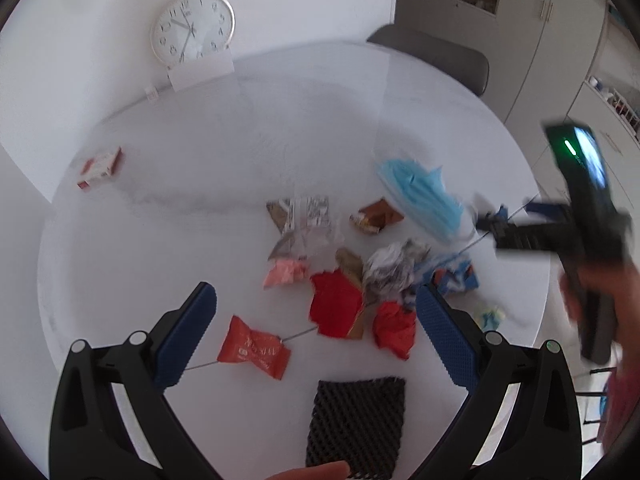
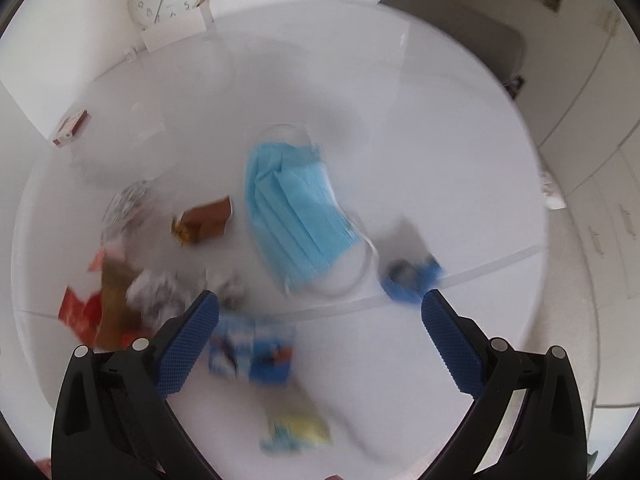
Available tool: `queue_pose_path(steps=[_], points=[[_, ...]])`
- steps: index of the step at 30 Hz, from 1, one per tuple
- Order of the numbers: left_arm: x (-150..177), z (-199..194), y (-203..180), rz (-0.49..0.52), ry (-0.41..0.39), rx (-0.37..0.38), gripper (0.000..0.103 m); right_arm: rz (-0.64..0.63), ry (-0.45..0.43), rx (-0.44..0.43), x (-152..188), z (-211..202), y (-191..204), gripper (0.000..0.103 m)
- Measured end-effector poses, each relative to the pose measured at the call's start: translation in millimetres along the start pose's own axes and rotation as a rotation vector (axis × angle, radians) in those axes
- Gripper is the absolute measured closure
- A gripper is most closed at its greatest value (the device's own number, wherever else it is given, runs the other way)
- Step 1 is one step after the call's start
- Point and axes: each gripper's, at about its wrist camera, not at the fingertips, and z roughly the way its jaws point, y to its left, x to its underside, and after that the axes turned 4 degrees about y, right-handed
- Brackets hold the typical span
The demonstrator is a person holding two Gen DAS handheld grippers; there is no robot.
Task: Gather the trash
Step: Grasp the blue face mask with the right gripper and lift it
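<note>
On the white table (image 1: 200, 168) in the left wrist view, the left gripper (image 1: 316, 316) hangs with fingers apart and empty over loose wrappers; the orange packet (image 1: 254, 348) nearest looks light and crinkly, best pinched mid-body. In the right wrist view, blurred, the right gripper (image 2: 320, 320) is spread wide, empty, near the soft blue mask (image 2: 298, 212), which should fold if nipped at an edge.

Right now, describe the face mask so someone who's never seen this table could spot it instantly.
Start at the round white table with the wall clock behind it. The litter sits in a cluster near the table's middle; the face mask lies at its far right edge, beside a brown wrapper. It is the only pale blue, pleated cloth-like piece.
</note>
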Motion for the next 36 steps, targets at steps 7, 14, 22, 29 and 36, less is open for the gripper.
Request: queue_pose_path(steps=[7, 14, 22, 29, 36], points=[[-5.9, 35.5, 34.1, -0.033, 0.061, 0.003, 0.008, 0.107, 0.048, -0.002, -56.1, 57.1, 15.2, 0.009], [-63.4, 70.4, 64.1, -0.084, 0.072, 0.023, 0.008, 0.194, 0.101, -0.007, -66.1, 84.5, 27.9, 0.069], [-88.0, 79.8, 63.6, 0.046, 0.035, 0.071, 0.008, 0.233, 0.008, -0.096, -51.5, 51.5, 18.8, 0.092], [-9.0, 43.8, 40.9, 0.342, 0.083, 0.225, 0.008, 0.212, -0.126, -0.136, -4.9, -30.0, 12.6, 0.093], [76.5, 46.2, 19.8, 0.342, 0.261, 0.334, 0.008, 0.218, -0.138, -0.188, 56.6, -85.2, -15.4, 0.092]])
